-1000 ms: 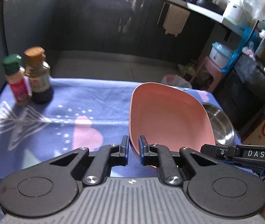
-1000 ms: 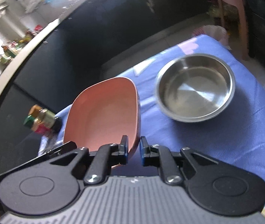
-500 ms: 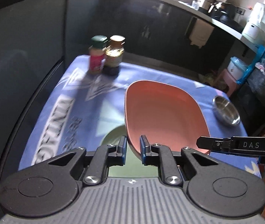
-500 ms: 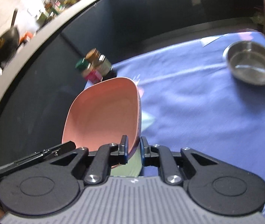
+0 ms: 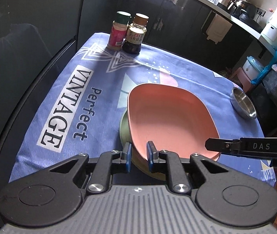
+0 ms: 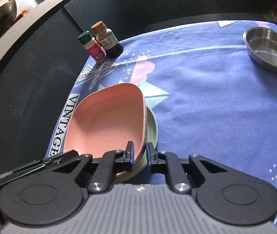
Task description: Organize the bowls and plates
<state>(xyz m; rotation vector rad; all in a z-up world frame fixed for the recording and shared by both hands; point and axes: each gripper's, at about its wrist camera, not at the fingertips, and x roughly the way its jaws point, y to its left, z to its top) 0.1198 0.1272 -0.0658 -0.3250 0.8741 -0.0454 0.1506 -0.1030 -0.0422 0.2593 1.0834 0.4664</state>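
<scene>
A pink plate rests on top of a green plate on the blue cloth. My left gripper has its jaws slightly apart on either side of the pink plate's near left rim. My right gripper stands the same way on the plate's right rim, beside the green plate; the pink plate also shows in the right wrist view. A steel bowl sits at the far right of the table, also in the left wrist view.
Two spice bottles, one green-capped and one brown-capped, stand at the table's far left corner. The blue cloth covers the table. Dark cabinets surround it on the left and back.
Both grippers carried the pink plate left and down from beside the steel bowl onto the green plate. The jaws have opened slightly around its rim.
</scene>
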